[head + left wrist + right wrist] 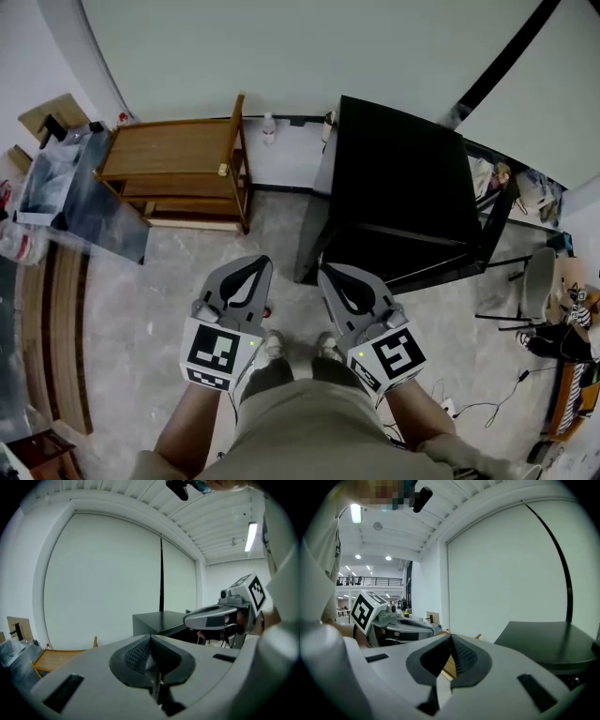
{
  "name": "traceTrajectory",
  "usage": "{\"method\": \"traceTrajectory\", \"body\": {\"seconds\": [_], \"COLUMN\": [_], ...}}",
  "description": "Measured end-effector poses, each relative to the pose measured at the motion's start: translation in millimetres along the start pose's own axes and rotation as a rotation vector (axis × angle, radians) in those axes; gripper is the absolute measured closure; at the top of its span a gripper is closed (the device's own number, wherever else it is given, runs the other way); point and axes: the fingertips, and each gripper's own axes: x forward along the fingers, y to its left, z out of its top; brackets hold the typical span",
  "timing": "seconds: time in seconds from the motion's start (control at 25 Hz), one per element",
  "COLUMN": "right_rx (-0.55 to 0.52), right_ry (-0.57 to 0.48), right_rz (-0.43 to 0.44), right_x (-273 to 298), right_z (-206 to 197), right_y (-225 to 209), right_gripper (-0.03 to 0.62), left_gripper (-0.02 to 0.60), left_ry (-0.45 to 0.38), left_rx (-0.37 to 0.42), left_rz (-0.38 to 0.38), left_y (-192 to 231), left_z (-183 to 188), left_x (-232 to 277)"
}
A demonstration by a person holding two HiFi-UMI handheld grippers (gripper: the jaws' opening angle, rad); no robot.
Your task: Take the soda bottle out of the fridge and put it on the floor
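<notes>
The left gripper (259,263) and the right gripper (329,273) are held side by side close in front of the person's body, above the shoes (273,347) and the khaki shorts (300,422). Both point out towards the black fridge (403,178). Each gripper view shows its two jaws pressed together at the tips, with nothing between the dark ribbed pads, so both grippers are closed and empty. The marker cubes sit at the near ends, by the wrists. The fridge stands on the grey stone floor (141,309) against the white wall (281,47), just beyond the right gripper. Its front looks closed from above, and nothing inside it can be seen. To its left, also against the wall, is a low wooden rack (173,150) with slatted shelves. A small clear bottle (269,127) stands upright on the floor at the foot of the wall, between the rack and the fridge and well apart from both grippers. It is too small to tell whether it is the soda bottle, and no other view shows one. A crumpled sheet of clear plastic (66,192) lies to the left of the rack, and loose cables (487,405) trail over the floor at the right.
</notes>
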Motion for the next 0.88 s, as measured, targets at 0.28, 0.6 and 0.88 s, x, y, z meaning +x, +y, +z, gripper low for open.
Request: {"method": "traceTrajectory", "body": {"seconds": [0.28, 0.6, 0.88], "right_rx": [0.002, -0.046, -0.064], "right_ry": [-0.11, -0.186, -0.19], "right_rz": [-0.077, -0.229, -0.331], "right_x": [-56, -136, -186], "right_z": [50, 82, 86], "right_y": [-18, -60, -84], "right_gripper": [0.597, 0.597, 0.599], "left_gripper": [0.575, 0.575, 0.575], "left_ry": [-0.07, -0.125, -0.153], "left_rx": [0.071, 0.114, 0.165], "left_rz": [-0.084, -0.159, -0.244], "left_y": [-40, -88, -130], "left_z": [51, 93, 121], "left_x": [2, 6, 15]}}
